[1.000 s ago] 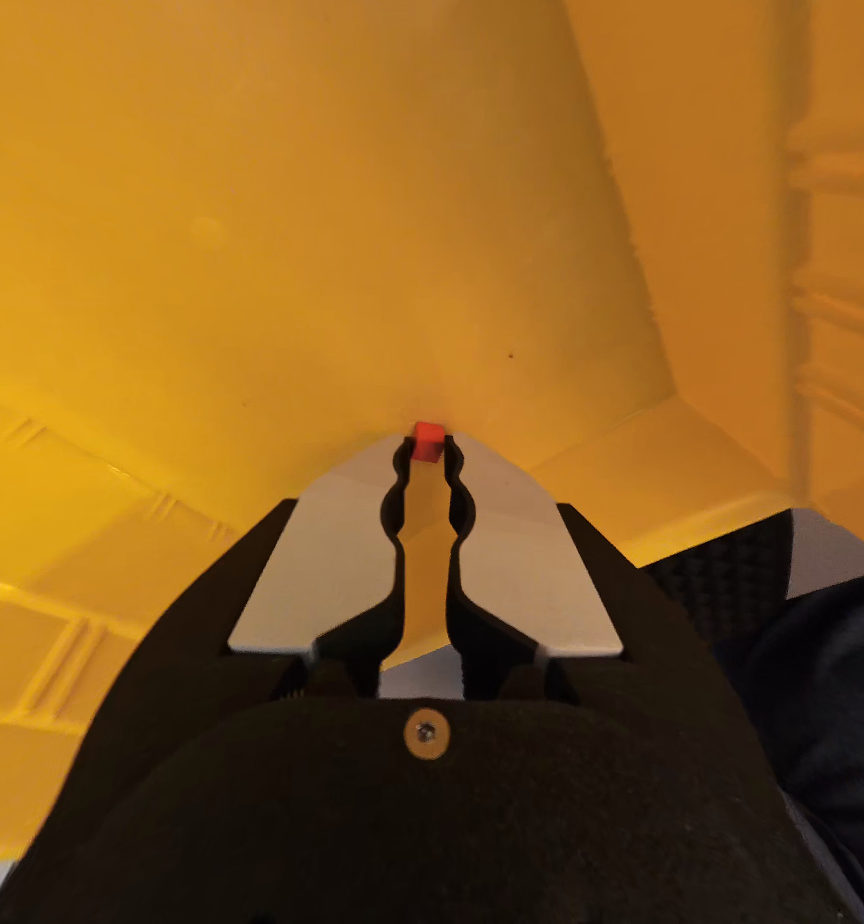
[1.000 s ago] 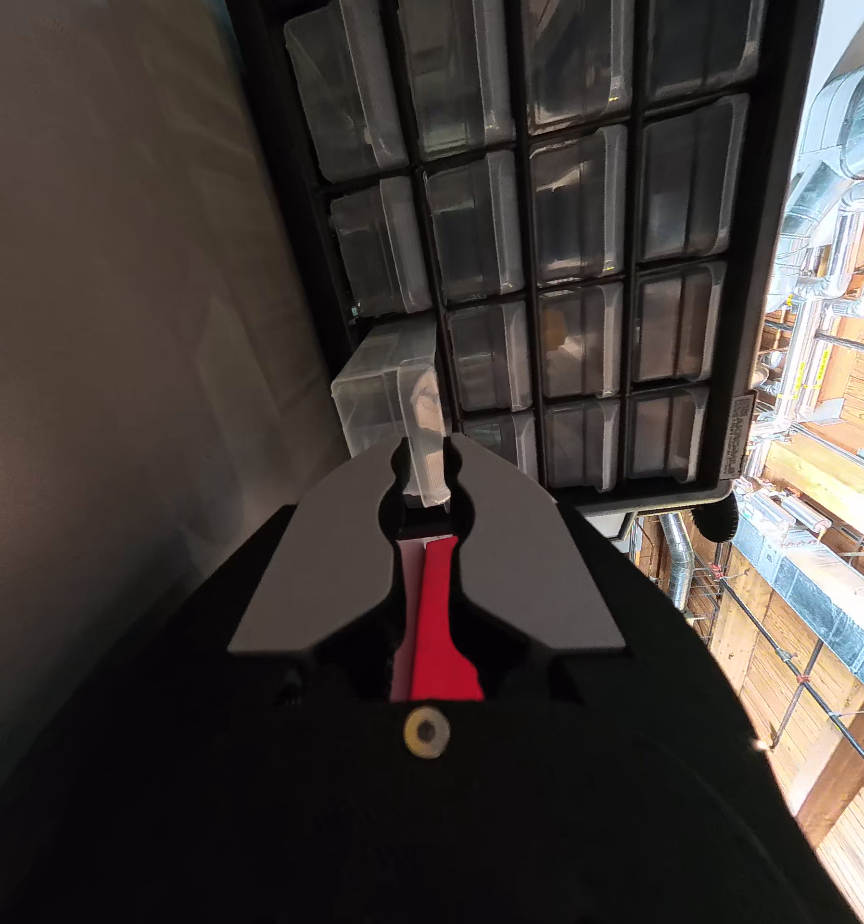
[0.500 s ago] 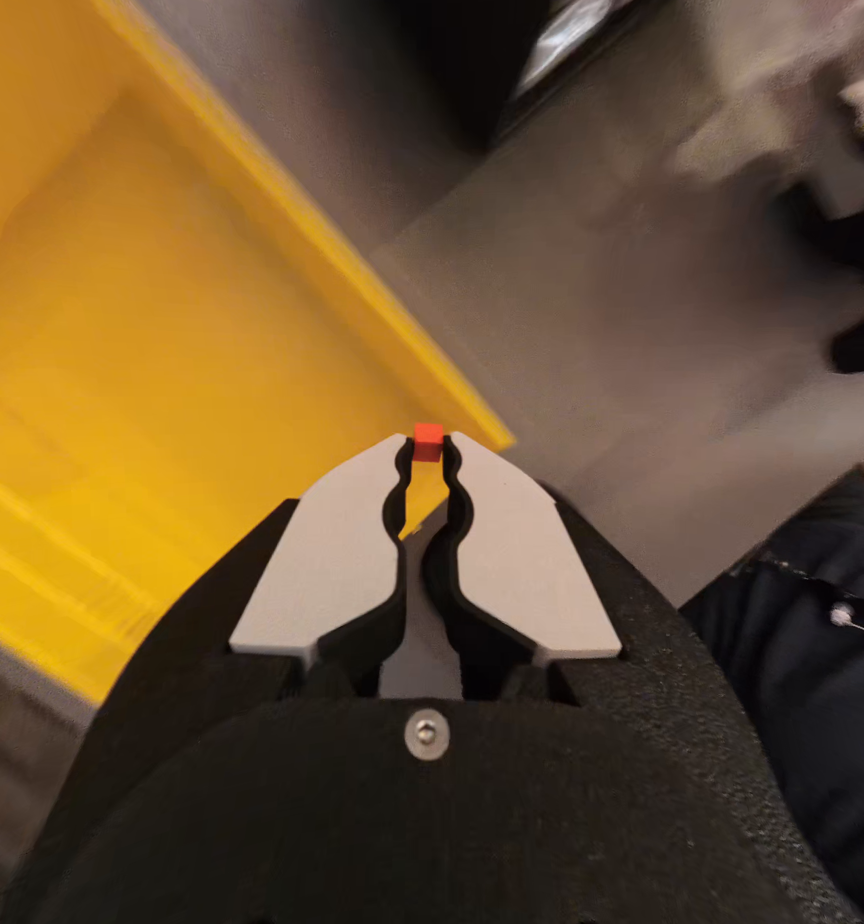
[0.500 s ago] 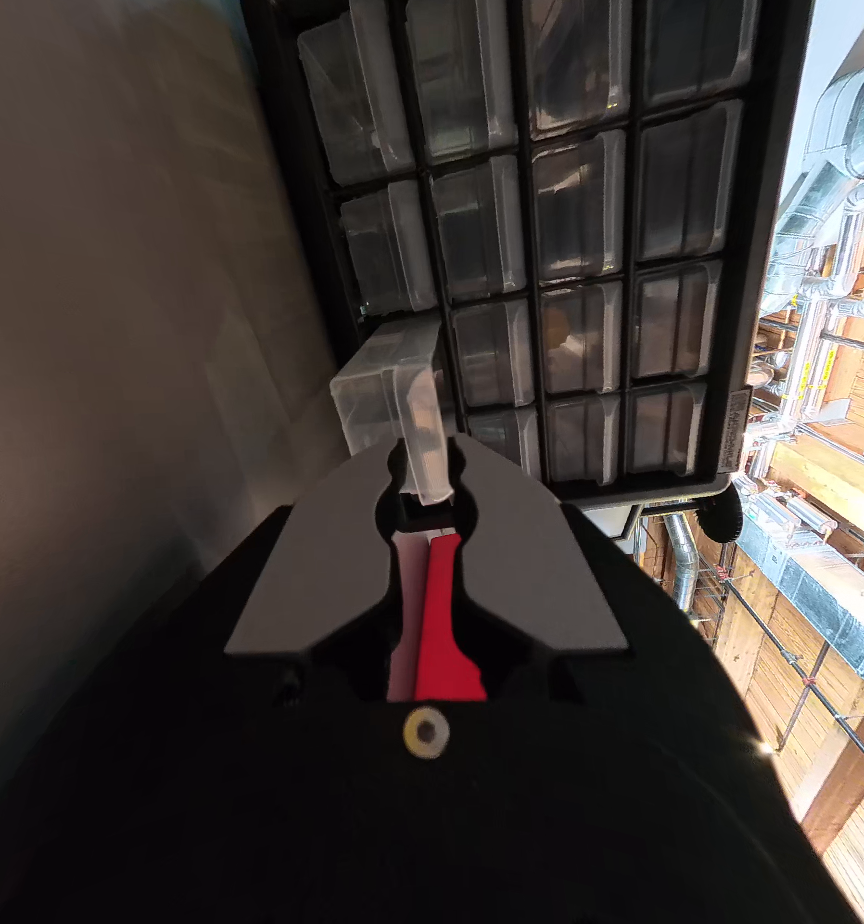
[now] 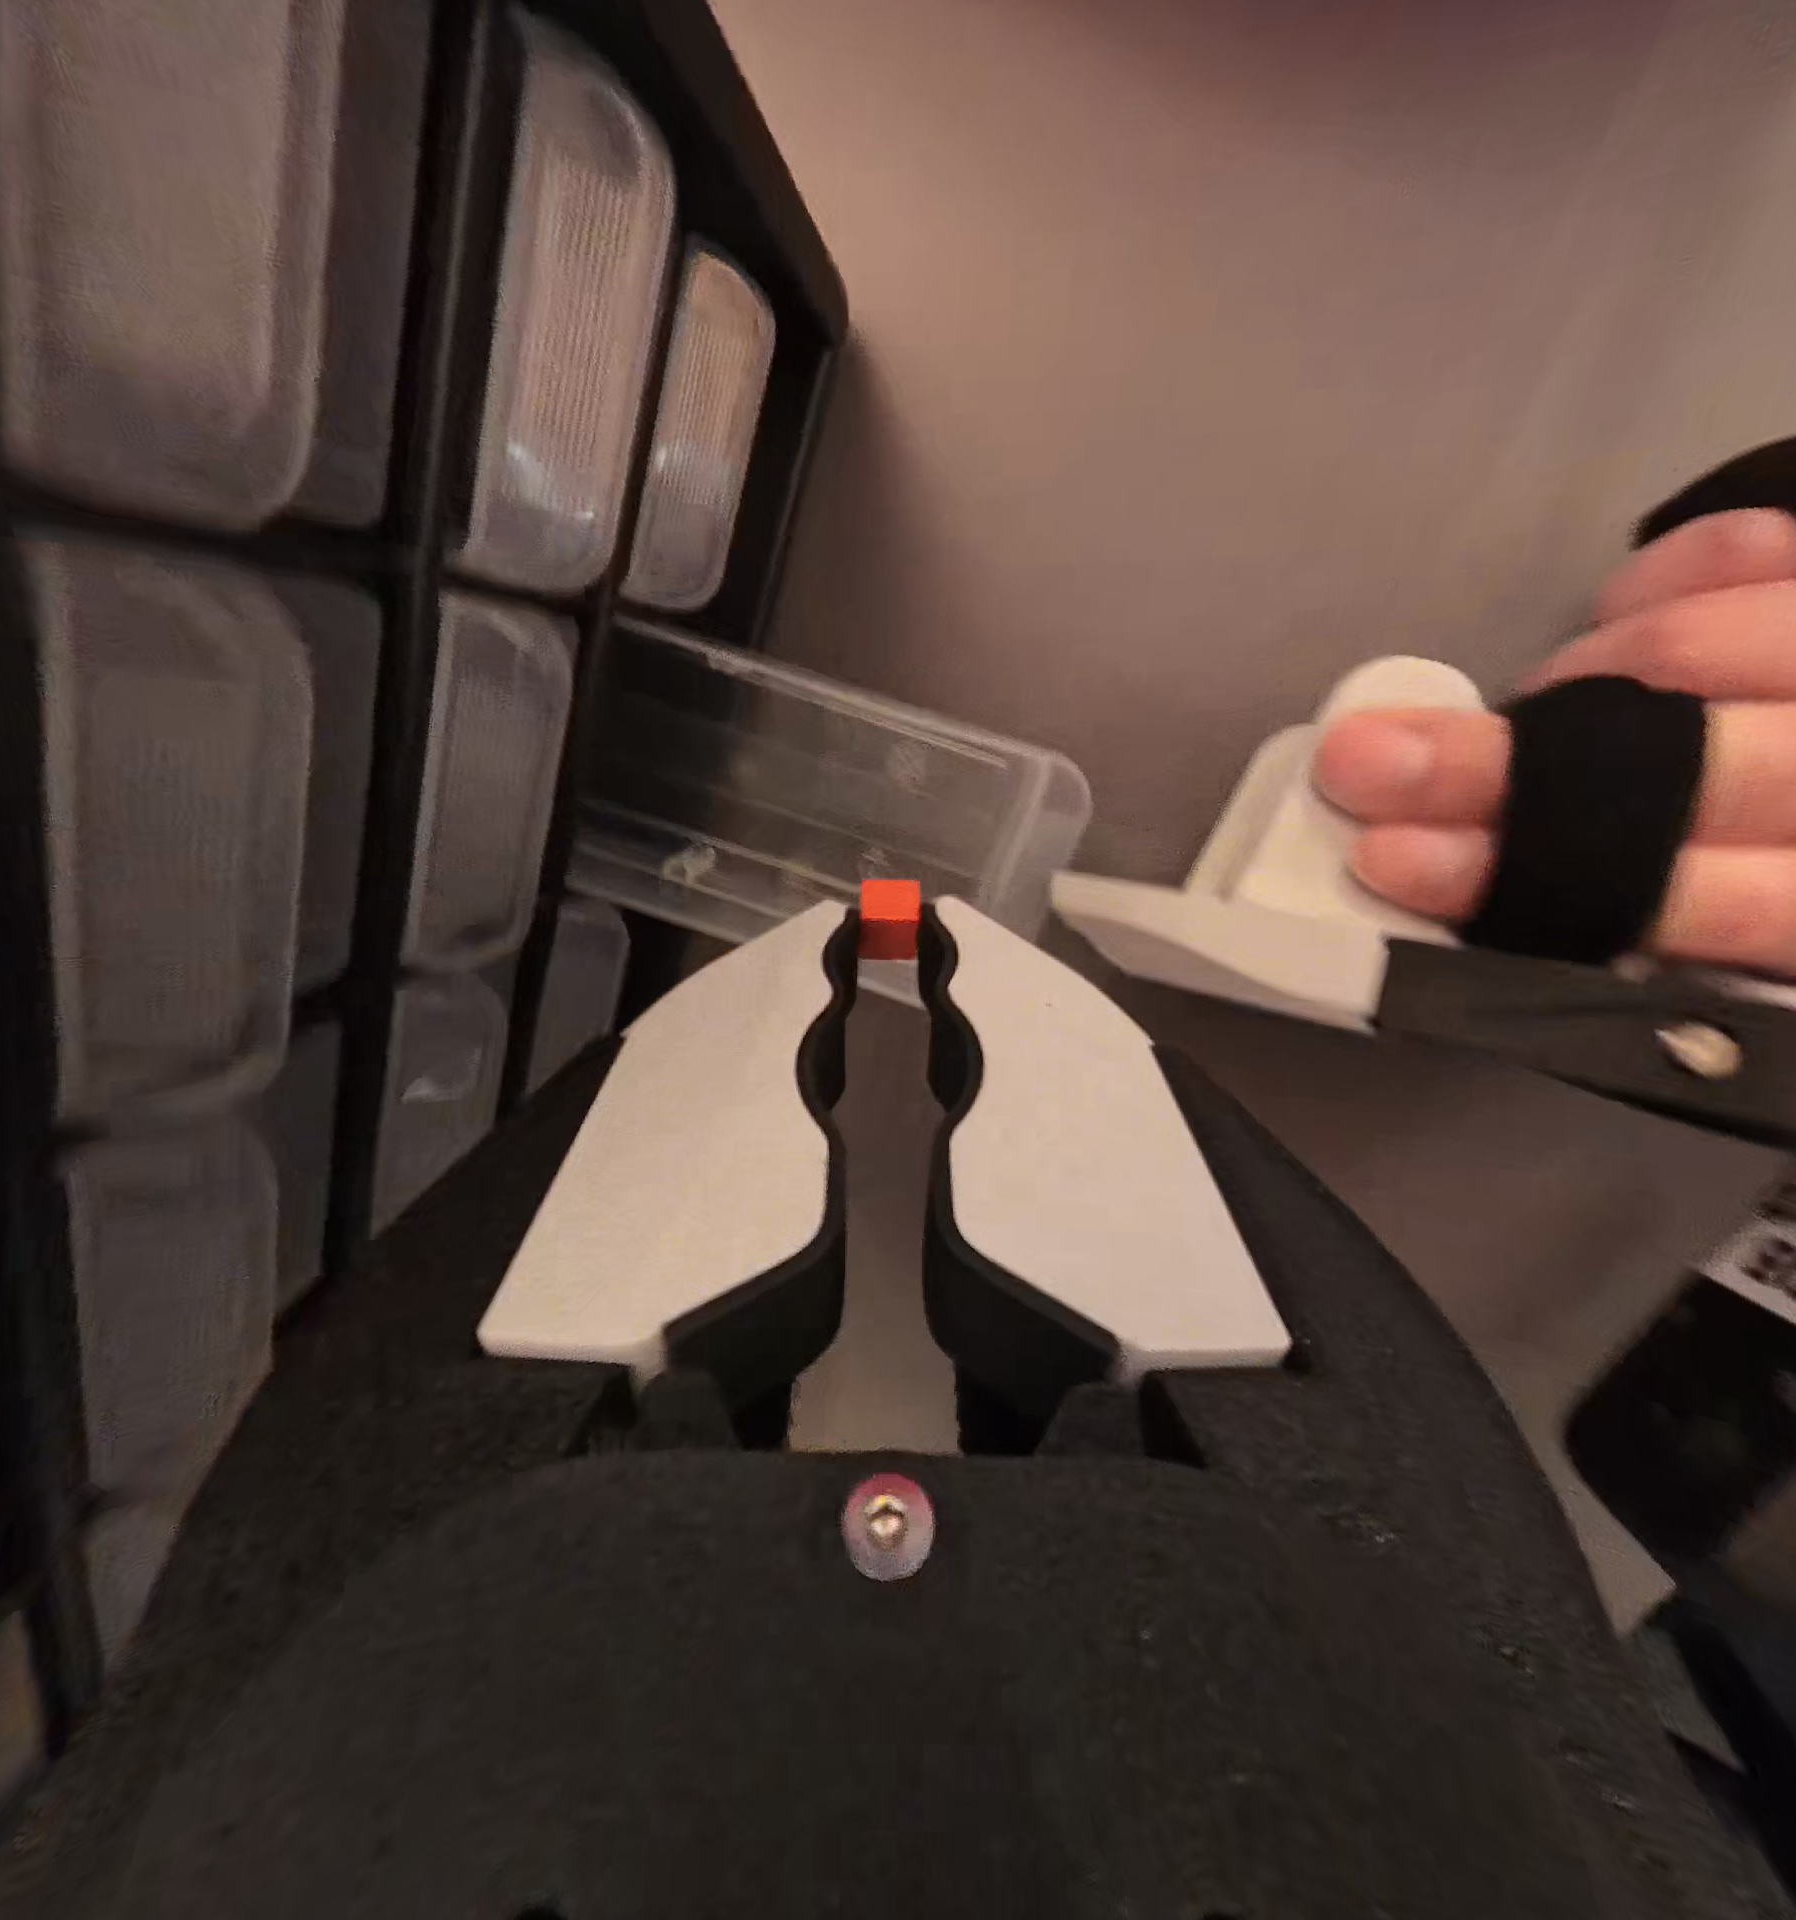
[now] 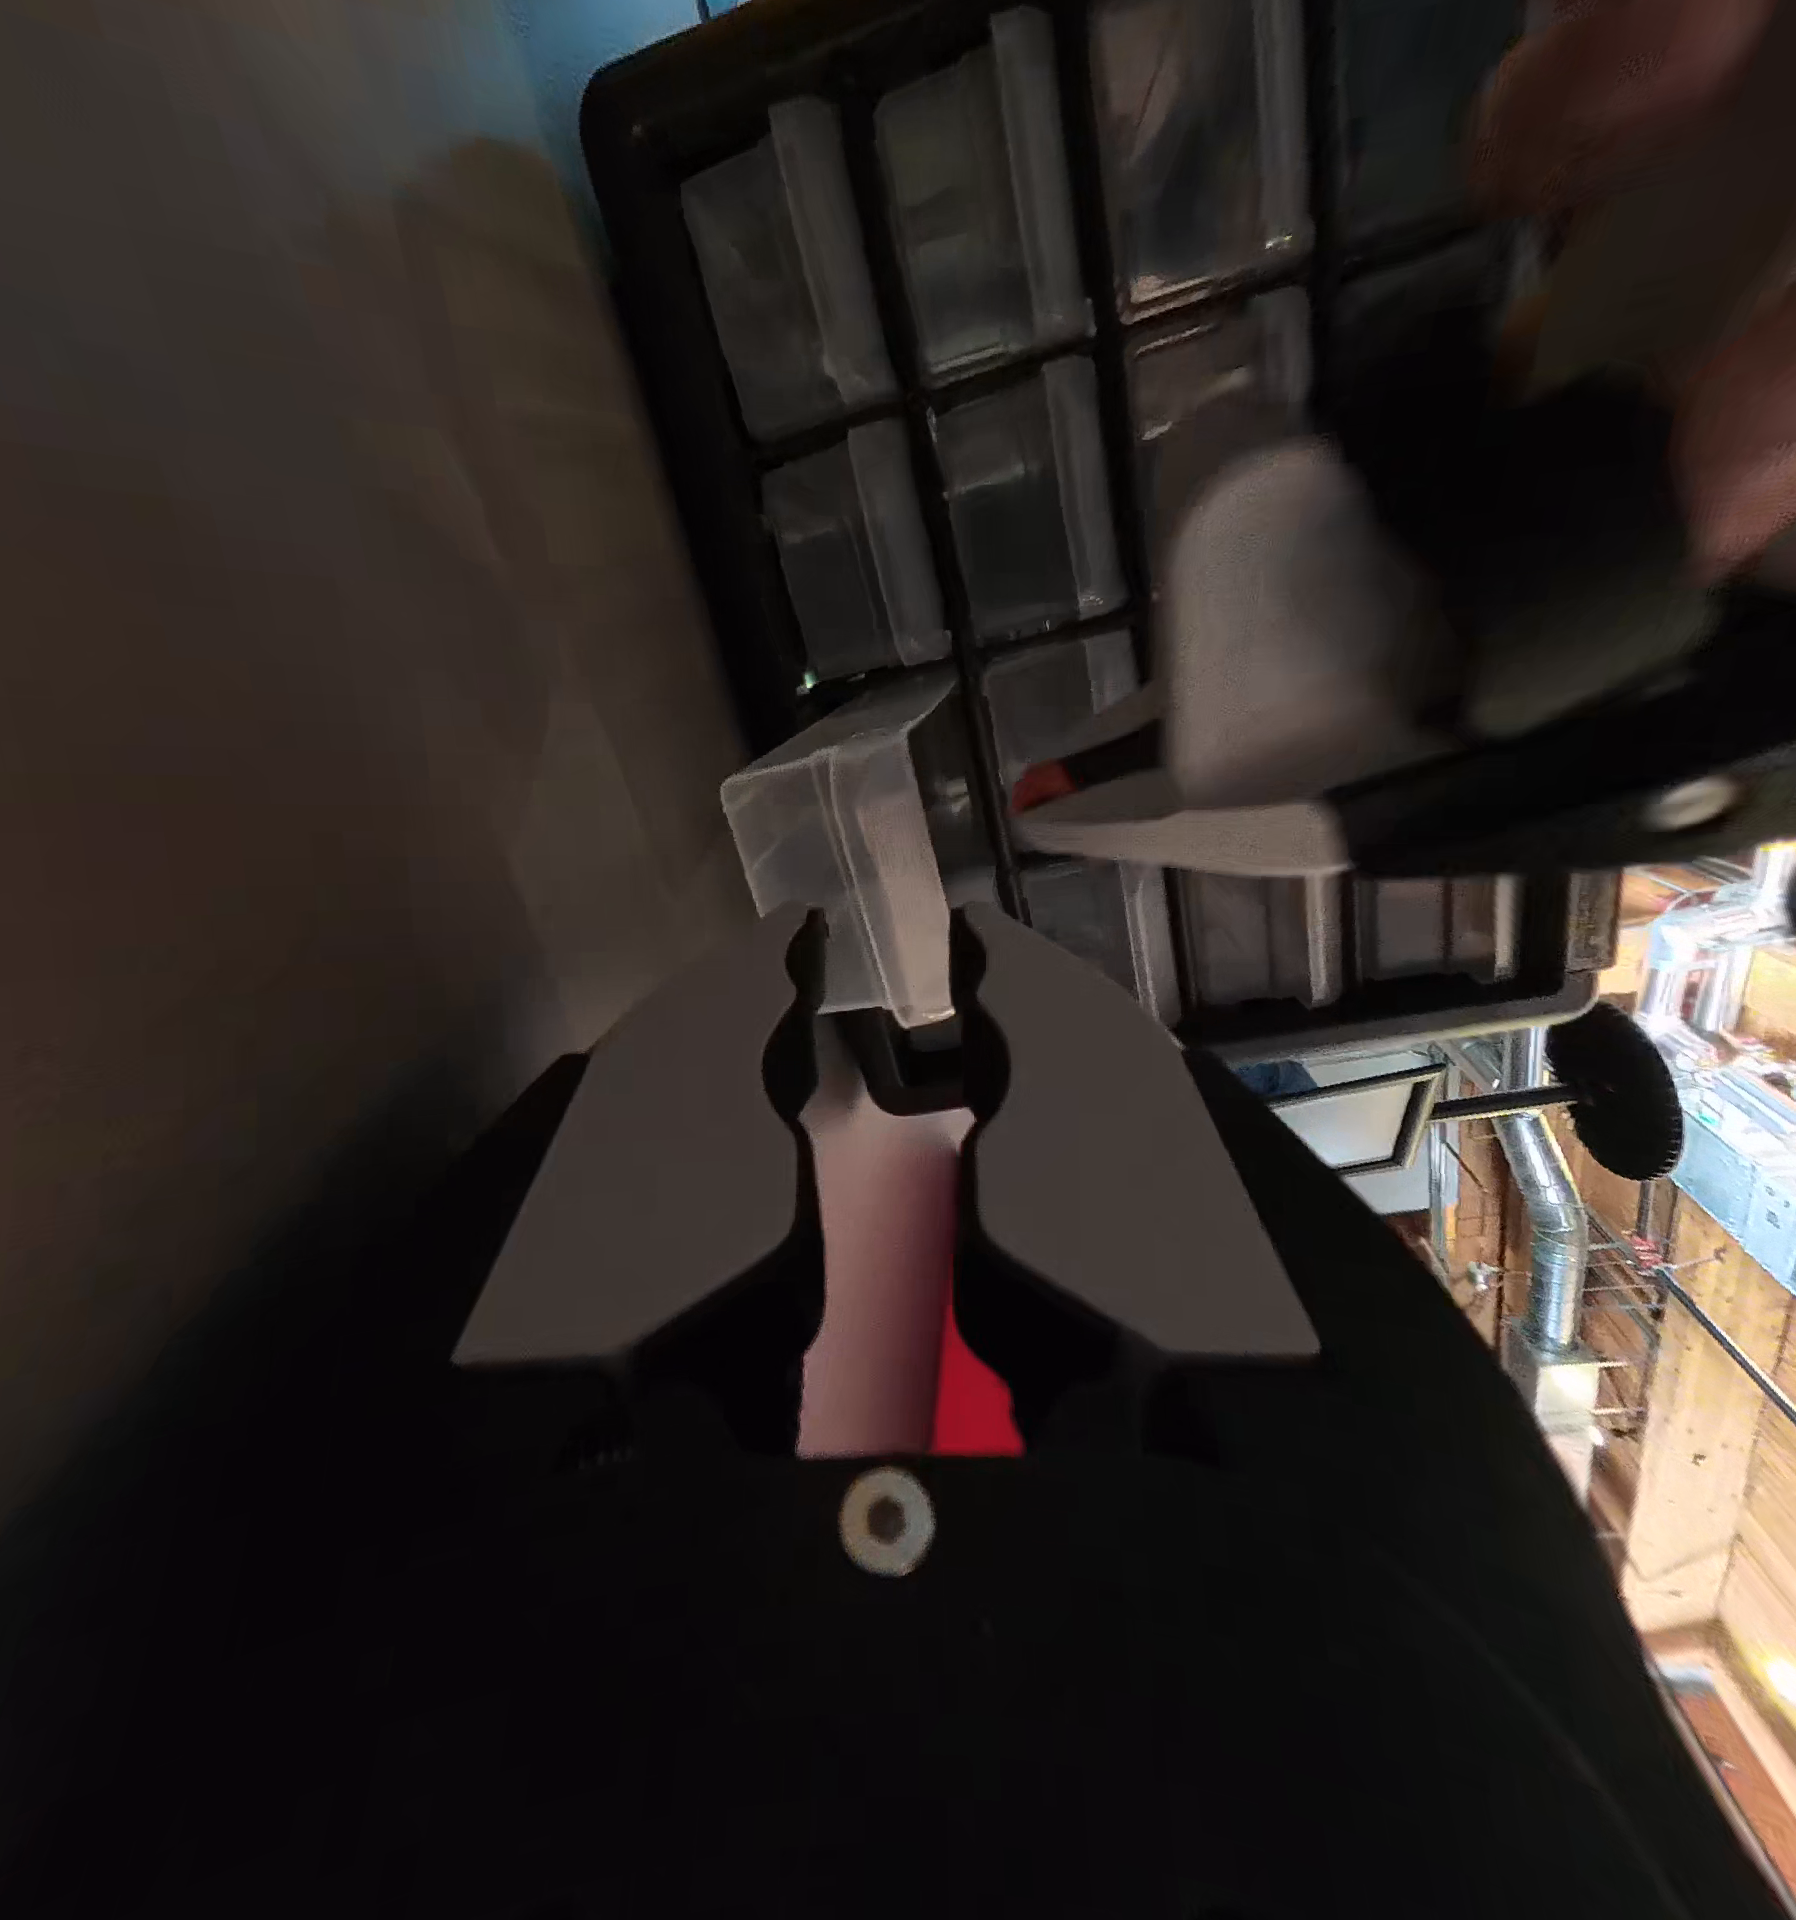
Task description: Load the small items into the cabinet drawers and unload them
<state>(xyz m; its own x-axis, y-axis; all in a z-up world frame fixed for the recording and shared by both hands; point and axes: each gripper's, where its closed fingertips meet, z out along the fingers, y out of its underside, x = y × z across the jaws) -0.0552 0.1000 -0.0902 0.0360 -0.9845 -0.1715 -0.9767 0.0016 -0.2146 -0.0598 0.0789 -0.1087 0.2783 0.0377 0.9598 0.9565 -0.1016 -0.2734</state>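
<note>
Just below the pulled-out drawer [image 5: 821, 800], the left gripper [image 5: 890, 928] pinches a red cube [image 5: 889, 917]; right gripper [image 6: 889, 971] straddles its handle, narrowly parted.

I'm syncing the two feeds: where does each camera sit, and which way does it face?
Left wrist view: on the left tool, facing the pulled-out drawer; red cube gripped; a hand shows.
Right wrist view: on the right tool, rolled sideways, facing the cabinet, around the drawer's front.
Shared: cabinet, drawer, cube, both tools.

Left tongs [image 5: 891, 920] pinched — right tongs [image 6: 889, 935] parted
</note>
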